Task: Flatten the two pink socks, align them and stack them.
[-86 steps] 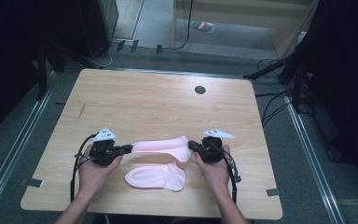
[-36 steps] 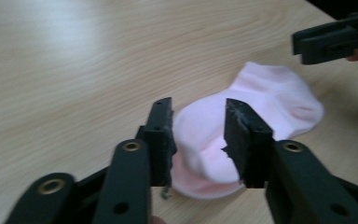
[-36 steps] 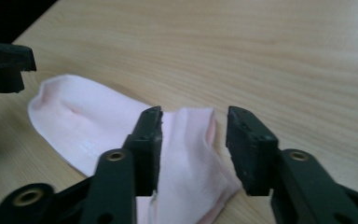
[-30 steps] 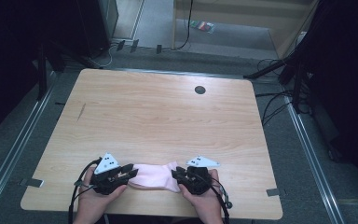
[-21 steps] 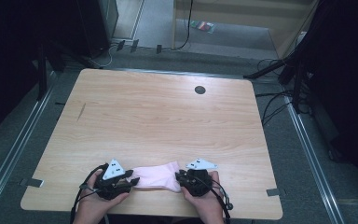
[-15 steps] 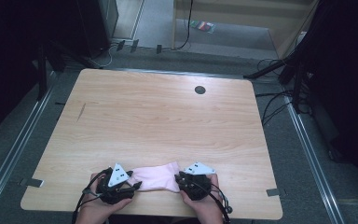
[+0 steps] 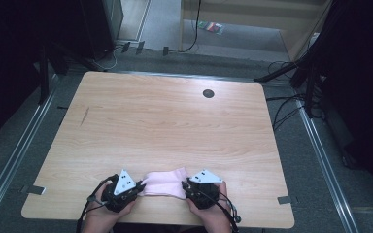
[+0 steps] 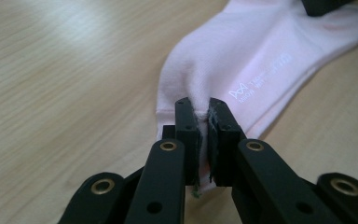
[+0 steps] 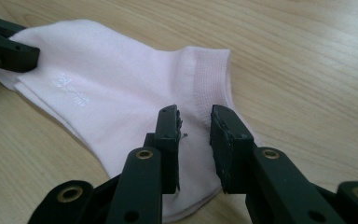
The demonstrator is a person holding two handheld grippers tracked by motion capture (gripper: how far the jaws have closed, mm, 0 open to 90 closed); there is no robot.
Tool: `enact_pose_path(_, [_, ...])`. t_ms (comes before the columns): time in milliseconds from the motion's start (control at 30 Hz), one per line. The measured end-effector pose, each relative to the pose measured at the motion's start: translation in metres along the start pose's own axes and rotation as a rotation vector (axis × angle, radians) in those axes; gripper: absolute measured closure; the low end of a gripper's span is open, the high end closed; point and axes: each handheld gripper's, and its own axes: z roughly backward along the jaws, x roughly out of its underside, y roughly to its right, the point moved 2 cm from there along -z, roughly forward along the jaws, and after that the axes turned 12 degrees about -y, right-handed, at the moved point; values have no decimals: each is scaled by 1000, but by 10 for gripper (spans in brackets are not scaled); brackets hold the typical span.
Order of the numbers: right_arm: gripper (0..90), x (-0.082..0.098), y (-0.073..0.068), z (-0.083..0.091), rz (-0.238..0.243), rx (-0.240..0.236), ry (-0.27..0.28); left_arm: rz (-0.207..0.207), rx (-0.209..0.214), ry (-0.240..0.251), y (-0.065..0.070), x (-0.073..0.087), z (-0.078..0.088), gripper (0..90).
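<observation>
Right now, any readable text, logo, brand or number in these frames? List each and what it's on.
White print on the pink sock: a small crown-like mark with two short lines of letters beside it, too blurred to read in the left gripper view.
The same print in the right gripper view: too small to read.
Nothing else carries readable text: none on the table or on the grippers' grey plates.

The pale pink cotton sock [image 8: 242, 70] is running out past the left gripper view's top edge, its small white printed lettering too tiny to read, and its pinched end is hiding between the black jaws
</observation>
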Motion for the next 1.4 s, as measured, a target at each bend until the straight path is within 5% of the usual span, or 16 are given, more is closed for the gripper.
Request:
enact_pose_path(100, [671,-2,2,1,-23,-12,7,59,81,34,-12,-1,-1,789])
enact_pose_path(167, [615,-2,2,9,-51,2,58,77,74,73,-14,1,8,547])
enact_pose_path(200, [644,-2,2,16,-55,-13,91,80,79,91,-16,2,11,502])
enact_pose_path(300, [767,-2,5,26,-75,-22,121,95,89,138,-20,5,19,602])
enact_pose_path(433, [848,0,8,13,-92,-52,62,70,43,37,-18,7,5,693])
enact_pose_path(500, [863,2,7,5,-88,-49,17,73,33,16,-17,7,2,693])
enact_pose_path(733, [899,5,10,4,-122,-13,5,91,-50,-6,-20,4,1,636])
enact_pose_path(900, [892,5,10,4,-105,16,2,108,-39,-9,-24,3,0,609])
enact_pose_path(1033, [737,4,10,5,-103,-37,18,123,-17,1,-27,5,2,493])
enact_pose_path(1167, [595,1,10,12,-98,-72,95,157,29,84,-32,5,8,331])
enact_pose_path(1300, [427,-3,15,15,-62,-41,156,197,53,157,-36,3,16,173])
enact_pose_path(1400, [352,-3,19,16,-49,-3,176,198,45,187,-37,3,21,136])
